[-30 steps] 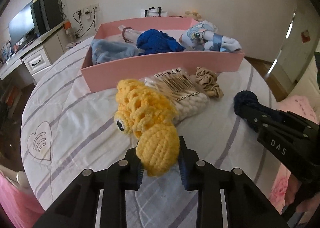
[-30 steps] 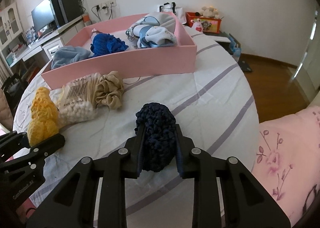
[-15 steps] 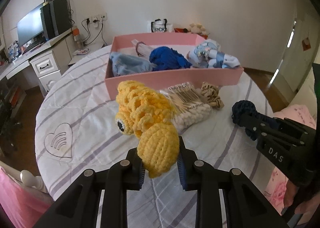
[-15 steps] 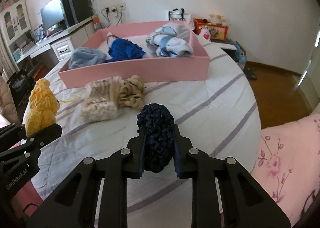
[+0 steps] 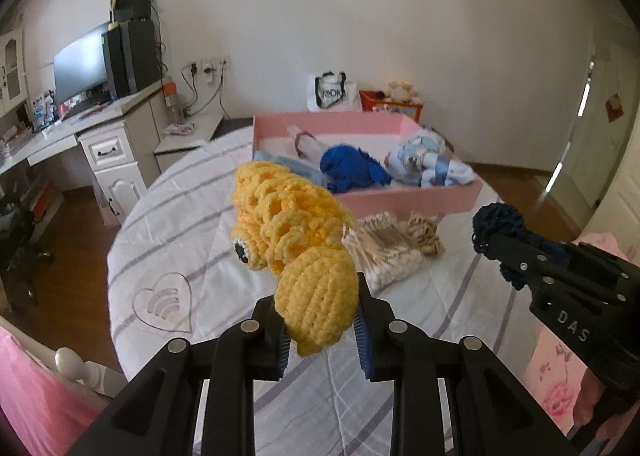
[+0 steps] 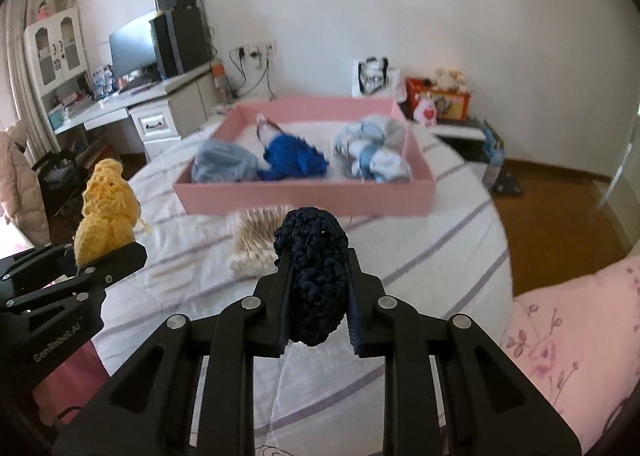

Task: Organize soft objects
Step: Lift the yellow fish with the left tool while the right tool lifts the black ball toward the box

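A: Nearest first. Your left gripper [image 5: 320, 330] is clamped on the round lower end of the yellow crochet toy [image 5: 294, 240]; the rest of the toy stands out ahead of the pads, clear of the bed [image 5: 192, 224]. Your right gripper [image 6: 316, 306] is closed tight on the dark blue crochet piece [image 6: 314, 276], which fills the gap between the pads and bulges above them.

B: So both loads are airborne. What do you watch on the carry?

A: The yellow toy is held by one end only, so I judge it likely to swing. Keep the wrist steady, and do not loosen the grip until the toy is over the box.

B: What lies between you and the box?

A: A bag of cotton swabs [image 5: 386, 256] and a beige scrunchie [image 5: 426, 234], both on the bed just in front of the near wall of the pink box [image 6: 304, 198]. Pass above them with both loads, so that neither is dragged.

B: And inside the box?

A: A light blue cloth [image 6: 224, 166] at the left, a bright blue knit [image 6: 294, 158] in the middle, a pale patterned bundle [image 6: 372, 154] at the right. Bare floor shows mostly toward the back. Clear the near wall, then lower each piece into a free spot before you let go.
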`<state>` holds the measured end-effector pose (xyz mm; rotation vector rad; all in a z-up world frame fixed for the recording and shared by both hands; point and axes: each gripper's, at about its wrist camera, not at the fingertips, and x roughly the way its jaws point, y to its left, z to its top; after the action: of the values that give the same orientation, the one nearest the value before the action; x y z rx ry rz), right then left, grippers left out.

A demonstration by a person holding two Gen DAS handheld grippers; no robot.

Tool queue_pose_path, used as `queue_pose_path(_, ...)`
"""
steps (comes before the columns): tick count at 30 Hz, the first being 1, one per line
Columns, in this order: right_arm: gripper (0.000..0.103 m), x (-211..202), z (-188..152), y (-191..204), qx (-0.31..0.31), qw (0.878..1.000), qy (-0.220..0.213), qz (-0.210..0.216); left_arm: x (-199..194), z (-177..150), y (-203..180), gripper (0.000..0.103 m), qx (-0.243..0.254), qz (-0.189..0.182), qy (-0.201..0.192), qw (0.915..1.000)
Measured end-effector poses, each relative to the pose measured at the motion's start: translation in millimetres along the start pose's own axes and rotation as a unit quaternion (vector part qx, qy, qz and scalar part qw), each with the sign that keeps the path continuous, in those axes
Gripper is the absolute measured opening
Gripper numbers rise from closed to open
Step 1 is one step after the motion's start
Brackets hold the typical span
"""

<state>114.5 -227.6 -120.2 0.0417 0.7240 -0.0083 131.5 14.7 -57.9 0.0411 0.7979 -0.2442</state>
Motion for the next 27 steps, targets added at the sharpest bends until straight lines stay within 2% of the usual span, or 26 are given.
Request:
queue_pose_path(6, 0.020, -30, 13, 8, -0.007, 0.999, -0.048, 0.010, -29, 7, 3, 0.024, -0.008, -0.007, -0.029, 0.9995)
queue_pose_path(15, 0.021, -81, 26, 21, -0.021, 0.993, -0.118, 0.013, -87, 11, 3, 0.024, -0.003, 0.001, -0.094, 0.9956)
queue_pose_path(19, 0.021, -105, 30, 30, -0.032, 0.988, -0.153, 0.010, -120, 10, 2, 0.024, 0.004, 0.024, -0.136, 0.9904)
queue_pose_path(27, 0.021, -133, 33, 45, -0.043, 0.979, -0.197, 0.017, -167, 1, -2, 0.024, 0.005, 0.030, -0.192, 0.9808)
